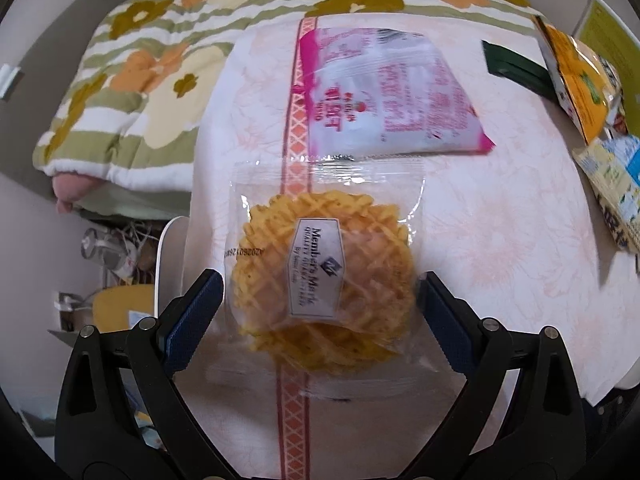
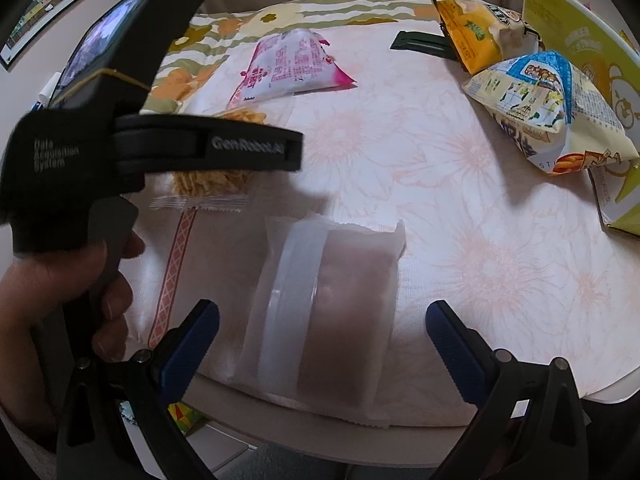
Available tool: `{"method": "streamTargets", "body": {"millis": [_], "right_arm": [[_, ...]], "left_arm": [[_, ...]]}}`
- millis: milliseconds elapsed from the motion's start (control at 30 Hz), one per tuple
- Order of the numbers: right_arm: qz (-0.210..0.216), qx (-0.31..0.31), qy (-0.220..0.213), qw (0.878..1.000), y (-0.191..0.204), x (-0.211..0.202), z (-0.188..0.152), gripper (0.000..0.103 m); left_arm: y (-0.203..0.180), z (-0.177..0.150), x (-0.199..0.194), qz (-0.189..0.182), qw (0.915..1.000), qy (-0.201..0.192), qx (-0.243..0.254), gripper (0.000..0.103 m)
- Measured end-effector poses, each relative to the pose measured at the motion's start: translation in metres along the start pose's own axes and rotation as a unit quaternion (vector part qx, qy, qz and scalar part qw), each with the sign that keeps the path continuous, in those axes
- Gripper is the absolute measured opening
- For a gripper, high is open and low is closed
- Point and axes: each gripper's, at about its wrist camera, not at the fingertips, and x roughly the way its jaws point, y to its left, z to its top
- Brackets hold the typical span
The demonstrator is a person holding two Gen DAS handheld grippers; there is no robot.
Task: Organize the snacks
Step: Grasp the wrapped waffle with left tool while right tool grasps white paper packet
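As my left gripper (image 1: 320, 300) straddled the waffle-cookie packet (image 1: 326, 280), jaws spread | right gripper (image 2: 322, 332) gaped, ungrasping, over the frosted pack (image 2: 324, 312) | best: center, squeeze gently, sparing cookies.

We see waffle cookie pack (image 1: 326, 280): clear glossy plastic film, crimped seal edges, white paper-like label. Pink snack bag (image 1: 384, 92): shiny crinkled film. Desk (image 2: 460, 216) covered in matt woven cloth, faint floral print. Quilt (image 1: 132, 92): soft padded fabric, matt. Left tool (image 1: 320, 296): black matt plastic arms, metal pins, blue ribbed rubbery pads (image 1: 196, 316). Frosted wrapper (image 2: 324, 308) looks hazy, semi-matt plastic. We note yellow chip bag (image 2: 476, 36) and cream bag (image 2: 556, 108): glossy printed film.
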Motion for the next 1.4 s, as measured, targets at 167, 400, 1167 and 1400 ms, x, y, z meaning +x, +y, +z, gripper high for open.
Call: {"method": "streamTargets", "body": {"millis": [167,400,1167,1400], "right_arm": [[-0.013,0.0,-0.002,1.0,0.004,0.004,0.001,0.103],[-0.034,-0.003,-0.01,0.999,0.01,0.002,0.003,0.102],[-0.071,-0.058,-0.011,0.996,0.019,0.0,-0.006,0.062],[-0.053,-0.009,-0.021,0.998,-0.003,-0.02,0.004,0.061]], "left_arm": [[0.009,0.004,0.007,-0.041,0.9991,0.011,-0.008,0.096],[0.008,0.008,0.003,-0.063,0.9977,0.012,0.021,0.08],[0.02,-0.001,-0.016,-0.09,0.9959,0.002,0.003,0.075],[0.023,0.004,-0.05,-0.091,0.9956,-0.024,-0.001,0.075]]}}
